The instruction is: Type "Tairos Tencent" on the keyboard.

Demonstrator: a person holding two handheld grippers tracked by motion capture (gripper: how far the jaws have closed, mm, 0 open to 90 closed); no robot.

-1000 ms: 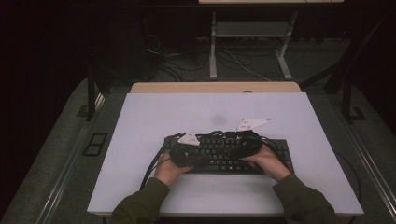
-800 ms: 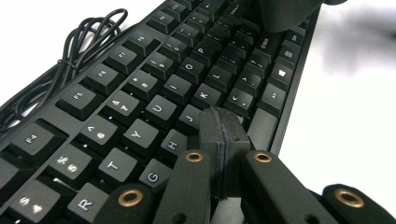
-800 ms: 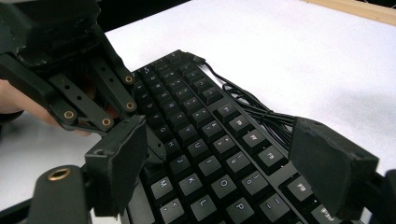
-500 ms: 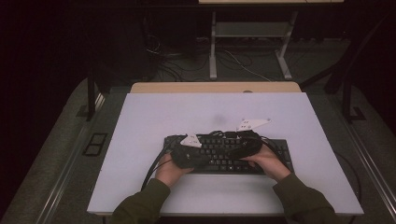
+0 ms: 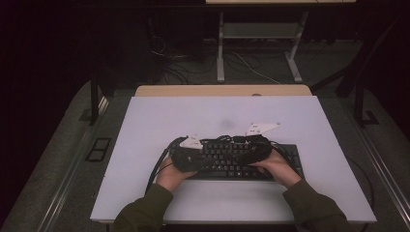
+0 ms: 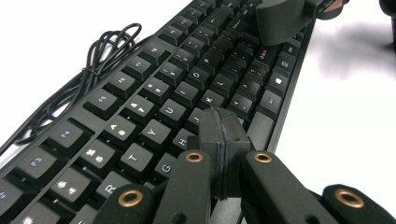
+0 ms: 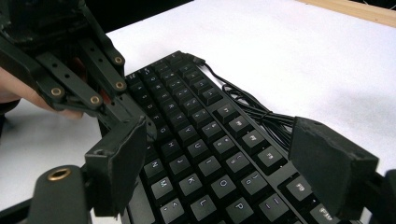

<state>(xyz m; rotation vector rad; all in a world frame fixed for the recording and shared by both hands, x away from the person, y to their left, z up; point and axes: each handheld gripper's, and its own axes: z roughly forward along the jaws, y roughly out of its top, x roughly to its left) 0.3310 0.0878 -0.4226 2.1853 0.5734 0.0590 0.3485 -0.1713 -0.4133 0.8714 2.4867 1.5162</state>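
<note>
A black keyboard (image 5: 232, 164) lies on the white table (image 5: 159, 121), nearer its front edge. My left gripper (image 5: 205, 160) is shut with nothing between its jaws. In the left gripper view, the left gripper (image 6: 223, 122) has its joined tips low over the keyboard (image 6: 154, 88), around the H and J keys. My right gripper (image 5: 239, 151) is open. In the right gripper view, the right gripper (image 7: 224, 168) has one jaw over the front edge of the keyboard (image 7: 205, 140) and the other over its back edge. The left gripper (image 7: 136, 120) faces it from the upper left.
The keyboard's coiled black cable (image 6: 100, 53) lies on the table behind the keys, and the same cable (image 7: 261, 114) runs from the keyboard's back corner. A wooden table edge (image 5: 222, 90) borders the far side. Metal stands and floor cables (image 5: 256, 67) lie beyond.
</note>
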